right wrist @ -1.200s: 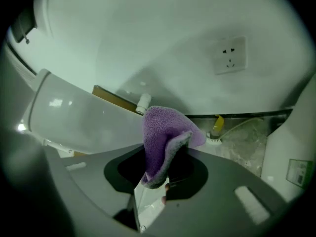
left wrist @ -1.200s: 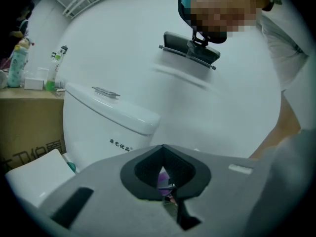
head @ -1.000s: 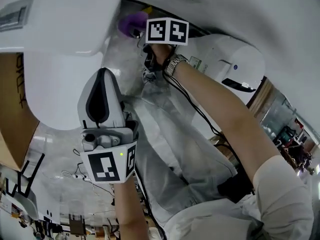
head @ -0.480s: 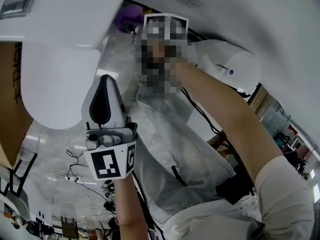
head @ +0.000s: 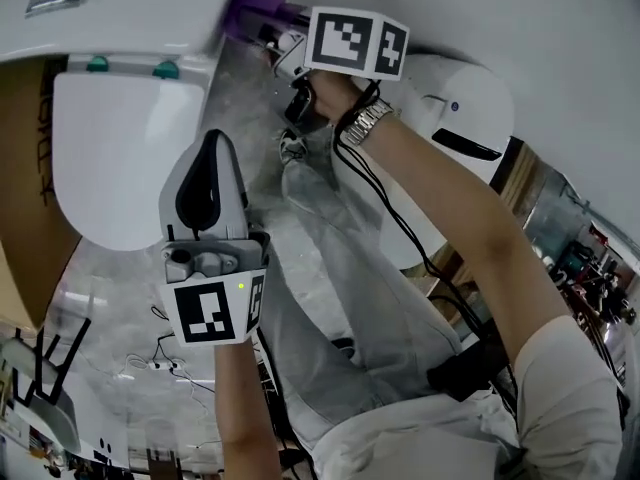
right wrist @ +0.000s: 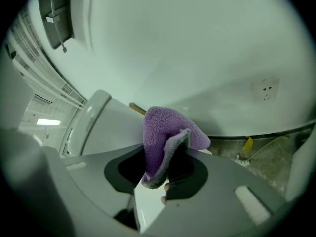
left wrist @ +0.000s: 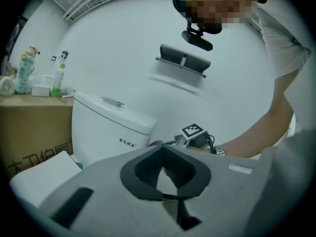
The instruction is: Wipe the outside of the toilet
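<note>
This is a bathroom with a plain white wall and a gray stone floor (head: pixel 245 98). A white toilet (head: pixel 110 168) stands against the wall with its lid down, and its tank (left wrist: pixel 106 125) is behind it. Next to the toilet is a brown cardboard box (left wrist: pixel 34 132) with some bottles (left wrist: pixel 22 75) on top. A metal holder (left wrist: pixel 182 60) hangs on the wall higher up, and a wall socket (right wrist: pixel 266 89) sits low down. A person leans over the toilet with a gripper in each hand. The right gripper (right wrist: pixel 165 174) is up by the wall, right beside the tank. Its jaws are closed tight on a fluffy purple cloth (right wrist: pixel 165 127). The cloth sticks out past the jaws, close to the side of the tank, but I cannot tell if it touches. The person's right wrist has a metal watch (head: pixel 365 121) on it. The left gripper (left wrist: pixel 163 149) is over the floor, just beside the toilet bowl. Its jaws are closed together with nothing between them.
</note>
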`<state>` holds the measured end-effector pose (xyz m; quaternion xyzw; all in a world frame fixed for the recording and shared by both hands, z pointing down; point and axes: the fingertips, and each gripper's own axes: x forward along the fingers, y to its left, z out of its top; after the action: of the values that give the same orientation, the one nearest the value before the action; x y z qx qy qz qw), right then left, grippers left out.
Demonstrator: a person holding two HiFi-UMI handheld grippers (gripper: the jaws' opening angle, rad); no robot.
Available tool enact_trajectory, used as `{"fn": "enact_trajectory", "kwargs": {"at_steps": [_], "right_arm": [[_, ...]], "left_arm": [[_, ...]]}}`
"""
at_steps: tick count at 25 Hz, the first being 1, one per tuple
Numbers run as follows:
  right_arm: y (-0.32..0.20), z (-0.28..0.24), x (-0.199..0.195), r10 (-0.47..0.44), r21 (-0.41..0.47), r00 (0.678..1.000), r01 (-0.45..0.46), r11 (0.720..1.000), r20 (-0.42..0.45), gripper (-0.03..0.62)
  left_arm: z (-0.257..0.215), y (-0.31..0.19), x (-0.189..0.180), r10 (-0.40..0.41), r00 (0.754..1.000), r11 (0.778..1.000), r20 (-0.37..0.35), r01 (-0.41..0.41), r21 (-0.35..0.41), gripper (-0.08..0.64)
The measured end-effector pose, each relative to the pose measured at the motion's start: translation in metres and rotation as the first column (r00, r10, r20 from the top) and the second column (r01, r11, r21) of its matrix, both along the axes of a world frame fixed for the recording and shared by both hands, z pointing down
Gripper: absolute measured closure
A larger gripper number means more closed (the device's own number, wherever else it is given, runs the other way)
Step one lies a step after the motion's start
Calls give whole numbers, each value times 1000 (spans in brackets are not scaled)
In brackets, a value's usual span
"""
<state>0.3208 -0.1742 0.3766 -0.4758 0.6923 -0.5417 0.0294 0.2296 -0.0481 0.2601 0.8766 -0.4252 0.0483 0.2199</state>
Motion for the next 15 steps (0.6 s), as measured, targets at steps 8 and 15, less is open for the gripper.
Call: {"fn": "enact_trajectory", "kwargs": {"at_steps": [8, 15], "right_arm": [[16, -75, -9, 83, 127, 996, -79, 989, -31, 491], [59, -111, -43, 140, 151, 990, -137, 979, -9, 491]], "left_arm": [[-33, 25, -58, 29, 1000, 999, -5, -29, 31, 554], [-49, 41, -118, 12, 999, 999, -42, -10, 42, 554]]}}
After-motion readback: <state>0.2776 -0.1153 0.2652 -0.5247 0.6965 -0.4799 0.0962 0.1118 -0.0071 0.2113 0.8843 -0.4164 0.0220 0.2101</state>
